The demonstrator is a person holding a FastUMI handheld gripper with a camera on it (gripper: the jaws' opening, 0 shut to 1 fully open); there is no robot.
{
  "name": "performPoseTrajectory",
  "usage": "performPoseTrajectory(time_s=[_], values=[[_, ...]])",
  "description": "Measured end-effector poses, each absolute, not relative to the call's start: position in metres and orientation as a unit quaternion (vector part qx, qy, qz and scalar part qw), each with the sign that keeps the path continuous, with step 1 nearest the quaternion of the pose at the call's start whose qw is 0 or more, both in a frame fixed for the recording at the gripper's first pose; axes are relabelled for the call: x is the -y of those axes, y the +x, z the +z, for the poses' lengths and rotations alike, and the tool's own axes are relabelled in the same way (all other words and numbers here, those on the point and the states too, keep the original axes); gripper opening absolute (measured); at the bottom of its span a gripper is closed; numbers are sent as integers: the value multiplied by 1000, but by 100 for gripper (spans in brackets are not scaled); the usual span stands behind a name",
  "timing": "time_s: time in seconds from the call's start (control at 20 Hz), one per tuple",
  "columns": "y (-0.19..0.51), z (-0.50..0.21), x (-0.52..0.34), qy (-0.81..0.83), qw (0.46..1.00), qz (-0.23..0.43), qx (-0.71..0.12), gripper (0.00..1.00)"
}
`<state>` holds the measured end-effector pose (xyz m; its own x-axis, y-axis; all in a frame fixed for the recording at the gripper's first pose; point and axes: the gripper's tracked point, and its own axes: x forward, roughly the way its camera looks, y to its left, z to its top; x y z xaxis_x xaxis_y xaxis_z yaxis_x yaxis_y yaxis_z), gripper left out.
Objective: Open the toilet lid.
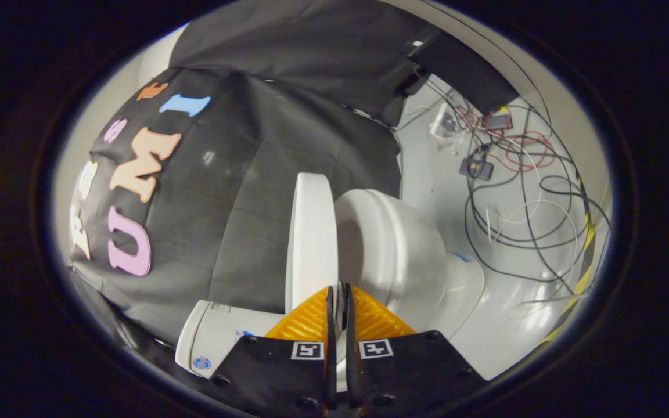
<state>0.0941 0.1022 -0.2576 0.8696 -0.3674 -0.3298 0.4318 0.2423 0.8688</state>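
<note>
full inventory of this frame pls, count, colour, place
lid: 1, white, raised off the bowl, its edge between the fingers
bowl: 1, white, beside the lid, beyond the fingers
tank: 1, white, next to the fingers, at the lid's hinge end
cloth: 1, black, booth wall behind the toilet
floor: 1, pale grey, glossy, under the bowl
cables: tangle, count unclear, black, white and red, on the floor past the bowl
small boxes: about 2, dark, among the cables
striped tape: 1 strip, yellow and black, far edge of the floor
gripper: 1, fingers nearly closed on the lid's edge
</note>
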Motion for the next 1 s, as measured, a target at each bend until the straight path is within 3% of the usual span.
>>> performPoseTrajectory(time_s=[0.45, 1.0], values=[[115, -159, -138, 463, 856, -229, 31, 8], [144, -88, -201, 269, 951, -154, -7, 10]])
